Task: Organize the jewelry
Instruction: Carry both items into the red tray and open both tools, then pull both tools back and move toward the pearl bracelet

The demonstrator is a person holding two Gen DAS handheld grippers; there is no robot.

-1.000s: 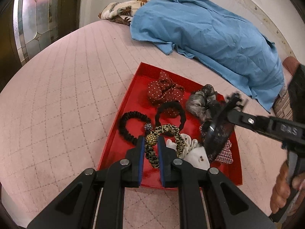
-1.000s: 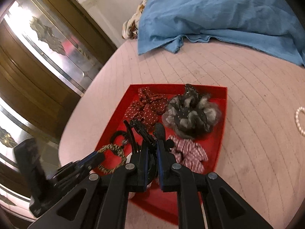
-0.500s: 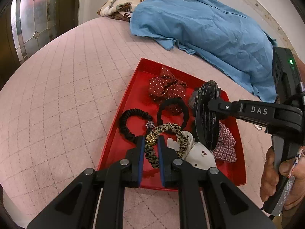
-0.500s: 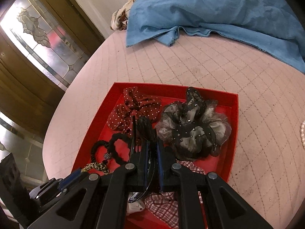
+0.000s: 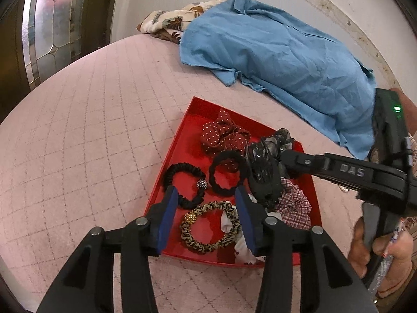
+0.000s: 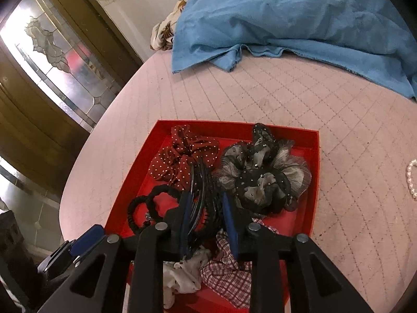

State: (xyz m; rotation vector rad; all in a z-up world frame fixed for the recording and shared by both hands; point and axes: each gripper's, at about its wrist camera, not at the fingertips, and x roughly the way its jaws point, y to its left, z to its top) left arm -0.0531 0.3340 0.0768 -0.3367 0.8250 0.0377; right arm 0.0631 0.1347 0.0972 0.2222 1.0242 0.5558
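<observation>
A red tray point(image 5: 179, 146) lies on the pink quilted bed and holds several hair ties. My left gripper point(image 5: 206, 208) is open above the tray's near edge; a leopard-print scrunchie point(image 5: 211, 227) lies in the tray between its fingers. My right gripper point(image 6: 206, 208) has its jaws spread with a black claw clip point(image 6: 202, 195) between them, over the tray's middle; the clip also shows in the left wrist view point(image 5: 263, 177). Red dotted scrunchie point(image 6: 182, 156), grey-black scrunchie point(image 6: 263, 174), two black ties point(image 5: 182, 182) and a checked scrunchie point(image 5: 294, 206) lie in the tray.
A blue cloth point(image 5: 281, 52) covers the far side of the bed over a floral fabric point(image 5: 166, 23). A pearl bracelet point(image 6: 411, 180) lies on the bed to the right of the tray. A stained-glass door point(image 6: 52, 49) stands at the left.
My left gripper has opened and let go of the leopard-print scrunchie, which now lies in the tray. My right gripper's jaws have widened around the black claw clip and lowered over the tray.
</observation>
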